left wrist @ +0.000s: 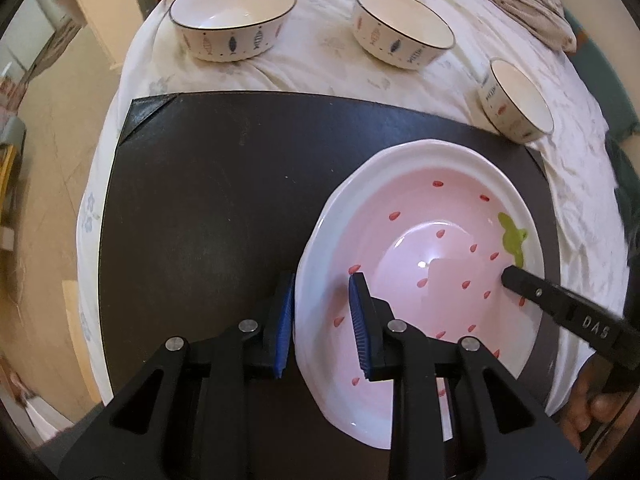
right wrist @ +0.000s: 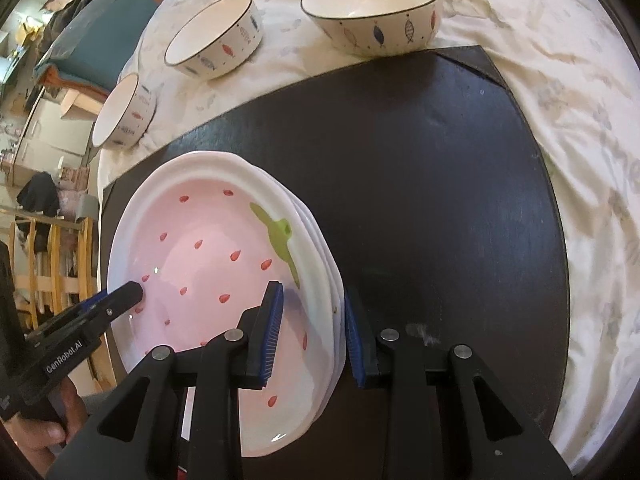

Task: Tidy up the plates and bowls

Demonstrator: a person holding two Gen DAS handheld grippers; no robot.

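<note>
Several pink plates (right wrist: 224,264) sit stacked on the dark mat (right wrist: 420,168), near its edge closest to you. Your left gripper (left wrist: 322,326) and right gripper (right wrist: 310,334) each straddle opposite rims, jaws spread, not yet pinching. Three bowls (left wrist: 232,16) wait on the cloth beyond the mat's far edge. Next, I judge, you close both and lift evenly.

pink red-speckled plate (left wrist: 424,248), white fish-patterned bowls (left wrist: 232,20), dark mat (left wrist: 208,200)

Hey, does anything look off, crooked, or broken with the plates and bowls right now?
Nothing looks broken or spilled. The stack of pink plates is uneven, with lower rims fanned out on one side. The nearest fish bowl is tilted on the rumpled sheet.
</note>
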